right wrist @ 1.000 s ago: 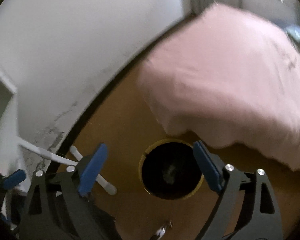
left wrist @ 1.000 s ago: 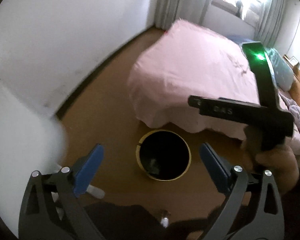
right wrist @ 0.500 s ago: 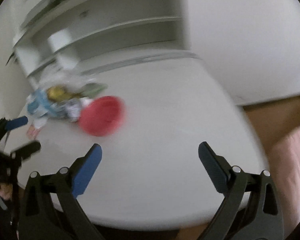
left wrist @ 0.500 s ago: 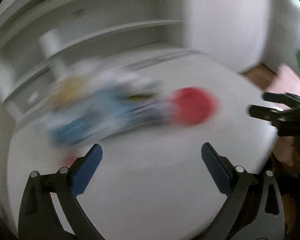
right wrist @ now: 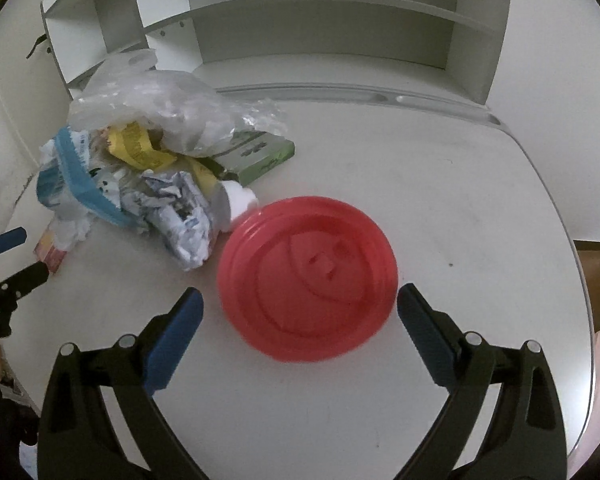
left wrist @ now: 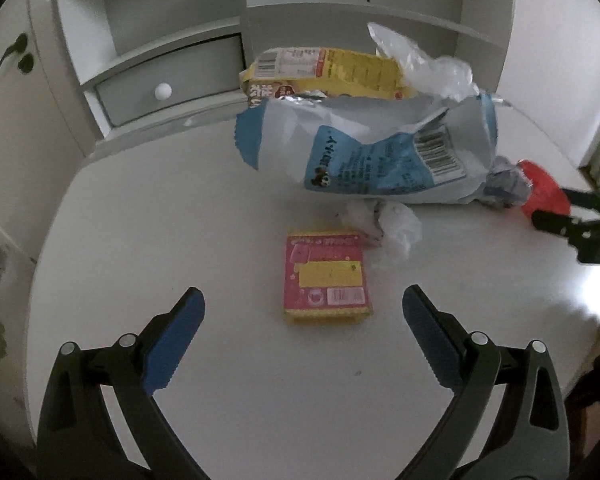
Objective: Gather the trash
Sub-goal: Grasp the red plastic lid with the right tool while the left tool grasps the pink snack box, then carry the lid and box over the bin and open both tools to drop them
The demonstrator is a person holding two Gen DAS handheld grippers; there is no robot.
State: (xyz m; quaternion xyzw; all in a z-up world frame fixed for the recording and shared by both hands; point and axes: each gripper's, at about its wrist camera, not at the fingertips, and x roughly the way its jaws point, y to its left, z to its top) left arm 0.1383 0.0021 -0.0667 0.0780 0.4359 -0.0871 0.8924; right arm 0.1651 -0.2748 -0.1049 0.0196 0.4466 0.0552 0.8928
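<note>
A small pink and yellow box point(left wrist: 326, 278) lies flat on the white desk point(left wrist: 180, 220), just ahead of my open, empty left gripper point(left wrist: 302, 316). Behind it lie crumpled tissue point(left wrist: 384, 222), a torn blue and white bag point(left wrist: 380, 152), a yellow packet point(left wrist: 324, 72) and clear plastic point(left wrist: 424, 68). A red round lid point(right wrist: 308, 280) lies between the fingers of my open, empty right gripper point(right wrist: 298, 314). The same trash pile point(right wrist: 152, 164) sits to its left, with a green box point(right wrist: 260, 156).
White shelves and a drawer with a round knob point(left wrist: 163, 90) stand at the back of the desk. The desk's curved right edge point(right wrist: 572, 264) drops to brown floor point(right wrist: 598, 268). The other gripper shows at the right edge of the left wrist view point(left wrist: 572, 224).
Both grippers have swung up from the black bin on the floor beside the bed to the desk. They now hover low over the trash, both still open.
</note>
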